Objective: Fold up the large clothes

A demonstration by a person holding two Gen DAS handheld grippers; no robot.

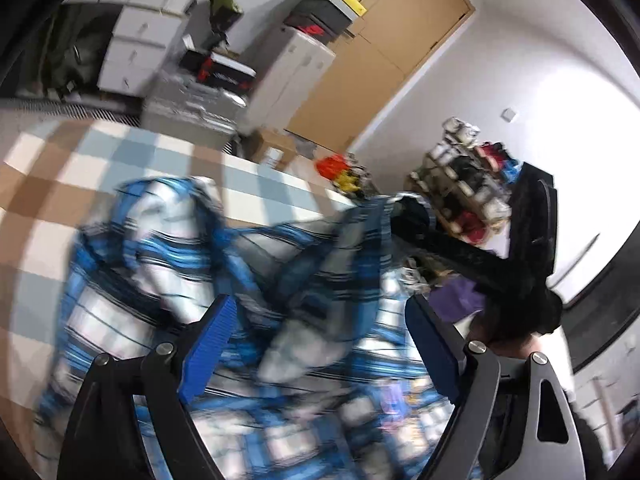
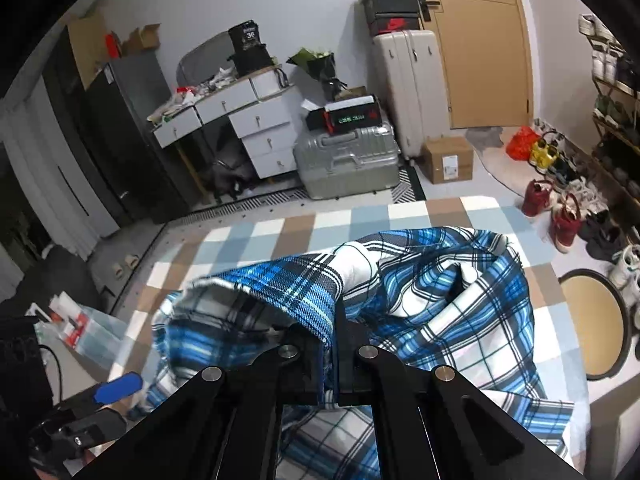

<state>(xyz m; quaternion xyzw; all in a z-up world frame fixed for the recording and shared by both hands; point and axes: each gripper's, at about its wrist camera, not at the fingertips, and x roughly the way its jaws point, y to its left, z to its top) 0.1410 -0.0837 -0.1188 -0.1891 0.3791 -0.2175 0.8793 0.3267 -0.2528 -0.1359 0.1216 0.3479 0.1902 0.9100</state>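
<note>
A blue, white and black plaid shirt (image 2: 460, 312) lies crumpled on a checkered cover (image 2: 260, 240). My right gripper (image 2: 334, 320) is shut on a folded edge of the shirt, and the cloth drapes over its tips. In the left wrist view the shirt (image 1: 160, 280) is blurred. My left gripper (image 1: 320, 304) hangs just above it, open, and its blue pads (image 1: 212, 344) press on nothing. The black right gripper (image 1: 416, 216) shows at the right, holding a raised part of the shirt. A blue pad (image 2: 120, 386) of the left gripper shows at the lower left of the right wrist view.
Beyond the cover stand a silver suitcase (image 2: 348, 160), a tall white suitcase (image 2: 404, 92), a white drawer desk (image 2: 248, 120) and a cardboard box (image 2: 448, 160). Shoes (image 2: 560, 216) and a rack line the right side. A round stool (image 2: 592, 320) stands near the cover's right edge.
</note>
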